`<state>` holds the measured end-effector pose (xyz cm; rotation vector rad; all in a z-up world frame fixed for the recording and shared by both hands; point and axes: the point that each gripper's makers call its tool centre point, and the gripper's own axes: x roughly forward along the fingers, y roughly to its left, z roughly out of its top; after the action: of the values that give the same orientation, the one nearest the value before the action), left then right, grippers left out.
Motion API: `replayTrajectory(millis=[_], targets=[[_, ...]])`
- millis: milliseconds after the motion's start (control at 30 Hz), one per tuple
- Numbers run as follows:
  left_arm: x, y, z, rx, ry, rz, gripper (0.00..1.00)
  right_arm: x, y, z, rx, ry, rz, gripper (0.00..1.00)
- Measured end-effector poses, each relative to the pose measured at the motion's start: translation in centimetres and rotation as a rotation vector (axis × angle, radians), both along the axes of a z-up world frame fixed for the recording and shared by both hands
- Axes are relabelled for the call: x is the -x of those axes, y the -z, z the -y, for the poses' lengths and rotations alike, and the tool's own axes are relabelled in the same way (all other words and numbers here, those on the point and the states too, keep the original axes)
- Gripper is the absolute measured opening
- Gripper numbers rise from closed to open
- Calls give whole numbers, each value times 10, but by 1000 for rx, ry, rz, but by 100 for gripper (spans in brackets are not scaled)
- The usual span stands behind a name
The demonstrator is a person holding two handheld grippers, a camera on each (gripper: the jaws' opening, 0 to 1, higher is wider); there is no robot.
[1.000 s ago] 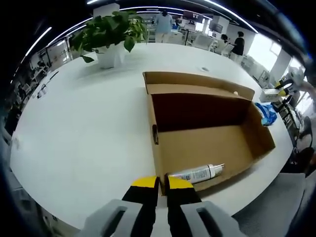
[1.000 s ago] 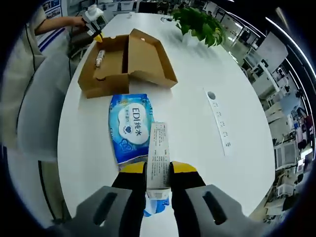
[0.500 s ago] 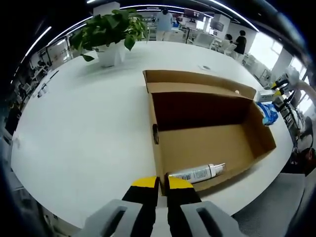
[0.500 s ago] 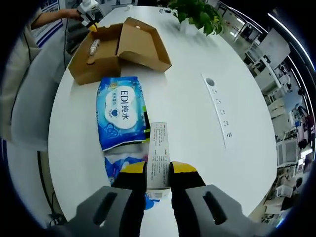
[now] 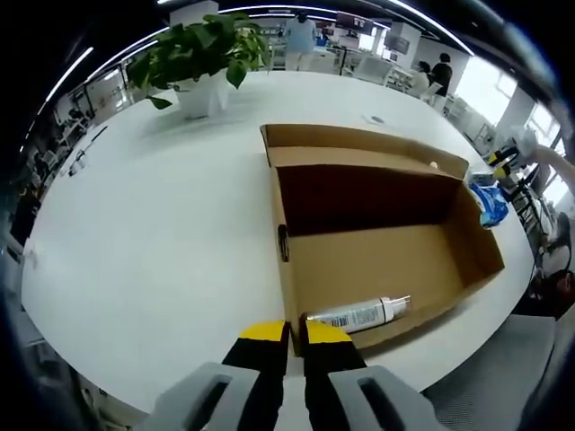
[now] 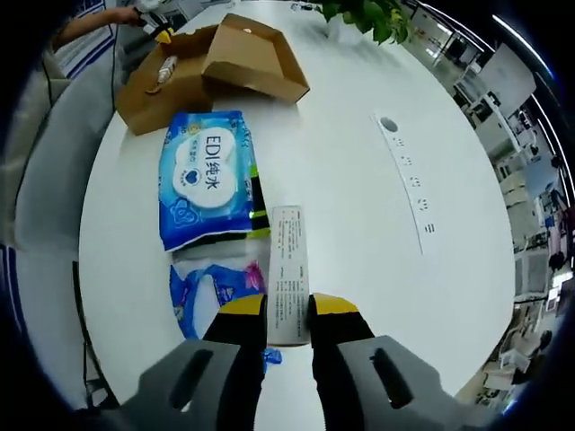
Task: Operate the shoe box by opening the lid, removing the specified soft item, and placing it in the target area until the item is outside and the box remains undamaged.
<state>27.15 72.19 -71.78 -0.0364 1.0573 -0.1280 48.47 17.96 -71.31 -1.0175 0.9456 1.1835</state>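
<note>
Right gripper view: wipes pack [image 6: 208, 177] near, perhaps touching, clamped carton [image 6: 288, 274].

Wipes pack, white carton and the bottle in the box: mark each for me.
Wipes pack [image 6: 205, 175], right gripper view, on its blue printed face.
White carton [image 6: 288, 269], right gripper view, on its printed side above the jaws.
Bottle [image 5: 358, 316], left gripper view, mid-body, inside the box.

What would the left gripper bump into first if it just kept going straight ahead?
Most likely the near wall of the open cardboard box, which sits right past the left gripper. Just behind that wall lies a white bottle. Depth is hard to judge here.
</note>
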Motion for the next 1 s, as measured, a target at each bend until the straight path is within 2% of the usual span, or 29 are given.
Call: replayTrajectory(millis=[33, 233, 433, 567, 633, 1000], targets=[[0, 0, 0, 0, 0, -1, 5, 0, 5, 7, 31, -16, -1, 16], [-1, 1, -1, 3, -1, -8, 5, 0, 17, 22, 85, -38, -5, 16], [-2, 1, -1, -1, 6, -14, 5, -3, 23, 27, 121, -55, 7, 16], [-3, 1, -1, -1, 5, -12, 5, -10, 28, 34, 170, -73, 37, 16], [-3, 1, -1, 2, 3, -11, 5, -9, 34, 38, 191, -81, 28, 16], [-2, 1, 0, 11, 4, -11, 5, -16, 34, 38, 191, -56, 34, 17]])
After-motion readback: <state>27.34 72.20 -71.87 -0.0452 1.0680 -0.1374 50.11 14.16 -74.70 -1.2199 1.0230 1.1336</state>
